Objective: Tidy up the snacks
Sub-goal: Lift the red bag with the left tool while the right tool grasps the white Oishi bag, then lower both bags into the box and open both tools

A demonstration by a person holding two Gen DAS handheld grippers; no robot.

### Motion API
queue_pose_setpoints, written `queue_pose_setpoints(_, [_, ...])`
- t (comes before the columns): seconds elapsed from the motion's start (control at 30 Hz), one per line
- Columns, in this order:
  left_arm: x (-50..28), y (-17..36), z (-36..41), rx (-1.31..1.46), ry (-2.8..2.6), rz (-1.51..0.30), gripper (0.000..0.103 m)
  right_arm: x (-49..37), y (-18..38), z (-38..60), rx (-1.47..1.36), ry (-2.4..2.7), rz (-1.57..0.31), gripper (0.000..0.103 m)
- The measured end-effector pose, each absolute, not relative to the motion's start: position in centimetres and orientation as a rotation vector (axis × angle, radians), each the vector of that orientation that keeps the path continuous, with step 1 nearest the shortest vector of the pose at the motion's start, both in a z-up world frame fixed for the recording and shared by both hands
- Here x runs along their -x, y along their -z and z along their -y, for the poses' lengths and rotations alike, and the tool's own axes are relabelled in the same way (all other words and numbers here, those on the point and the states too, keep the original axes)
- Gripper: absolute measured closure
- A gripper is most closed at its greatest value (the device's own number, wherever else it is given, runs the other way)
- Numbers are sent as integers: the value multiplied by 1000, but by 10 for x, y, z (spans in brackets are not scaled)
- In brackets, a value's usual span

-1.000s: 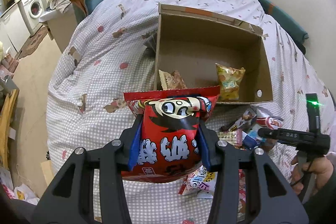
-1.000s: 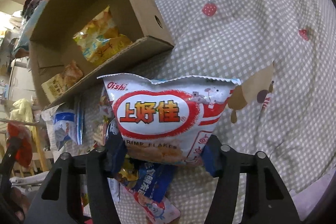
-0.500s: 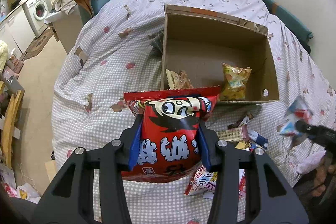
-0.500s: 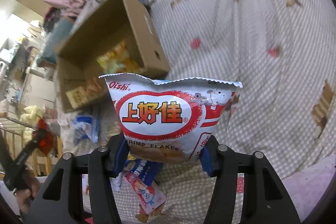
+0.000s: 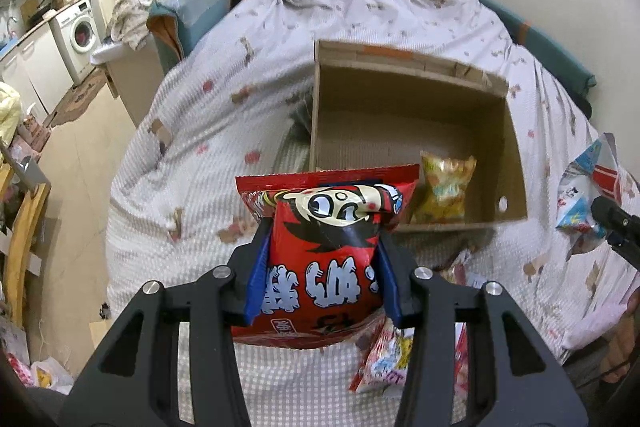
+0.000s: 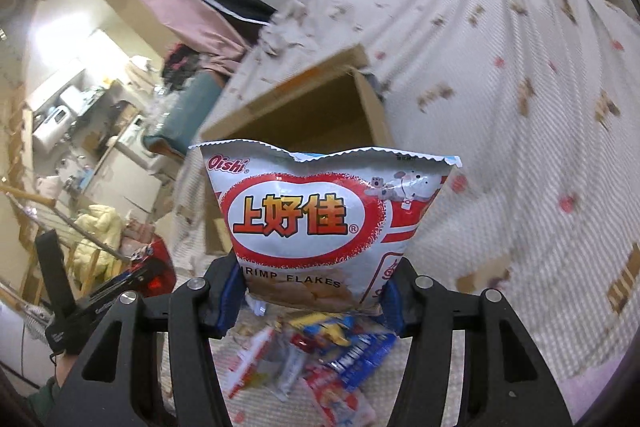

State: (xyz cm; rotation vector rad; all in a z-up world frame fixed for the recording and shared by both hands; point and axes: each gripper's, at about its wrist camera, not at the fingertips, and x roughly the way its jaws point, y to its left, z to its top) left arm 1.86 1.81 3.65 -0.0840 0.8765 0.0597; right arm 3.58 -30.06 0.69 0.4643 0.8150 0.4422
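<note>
My left gripper (image 5: 324, 283) is shut on a red snack bag (image 5: 324, 259) with a cartoon face, held above the bed in front of the open cardboard box (image 5: 412, 147). A yellow snack bag (image 5: 446, 187) lies inside the box. My right gripper (image 6: 310, 291) is shut on a white and red Oishi shrimp flakes bag (image 6: 320, 219), raised above a pile of loose snack packets (image 6: 320, 359). The box (image 6: 304, 107) stands beyond it. The right gripper with its bag shows at the right edge of the left wrist view (image 5: 588, 203).
The bed (image 5: 224, 131) has a checked cover with small prints. More loose packets (image 5: 392, 355) lie under the left gripper. A washing machine (image 5: 80, 31), a blue cushion (image 5: 188, 7) and piled clothes stand left of the bed. A wall runs behind.
Both grippers have risen with their bags. The right view swung up from the bed and the pile toward the box and room. The left gripper drew back a little from the box.
</note>
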Motion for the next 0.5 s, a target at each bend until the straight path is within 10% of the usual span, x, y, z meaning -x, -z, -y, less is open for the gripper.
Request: queue_pose_setpoints(0.5, [-97,-53,-4,0,-57,-801,61,-111,-25,264,-396,-476,-748,45])
